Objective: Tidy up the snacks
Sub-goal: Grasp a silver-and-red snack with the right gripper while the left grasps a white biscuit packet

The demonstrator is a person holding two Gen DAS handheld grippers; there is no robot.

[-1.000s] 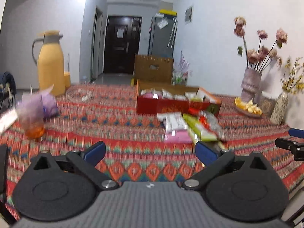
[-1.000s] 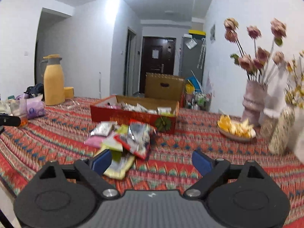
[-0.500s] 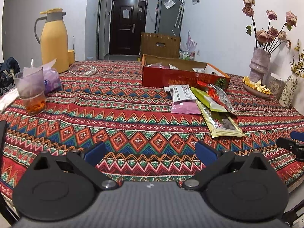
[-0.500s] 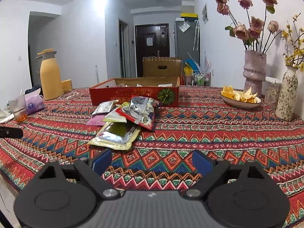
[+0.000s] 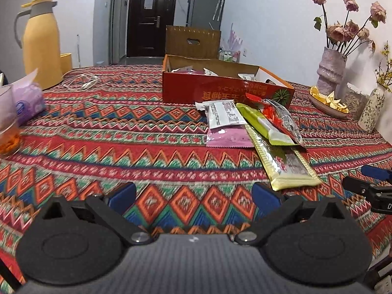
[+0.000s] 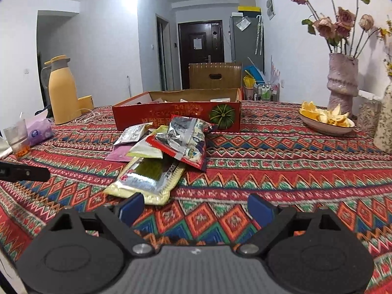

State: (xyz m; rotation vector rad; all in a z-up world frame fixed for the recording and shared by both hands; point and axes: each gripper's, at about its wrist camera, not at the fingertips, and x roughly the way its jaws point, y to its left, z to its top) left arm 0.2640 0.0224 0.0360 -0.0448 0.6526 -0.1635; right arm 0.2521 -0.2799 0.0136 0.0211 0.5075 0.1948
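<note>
Both the left tongs and right tongs, wide open and empty, have dropped closer to the snack pile at twelve o'clock, ready for a first pick.

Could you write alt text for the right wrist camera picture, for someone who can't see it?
The open right gripper hangs empty over a patterned tablecloth, just short of a loose pile of snack packets. Behind the pile stands an open red box with more packets inside.
</note>
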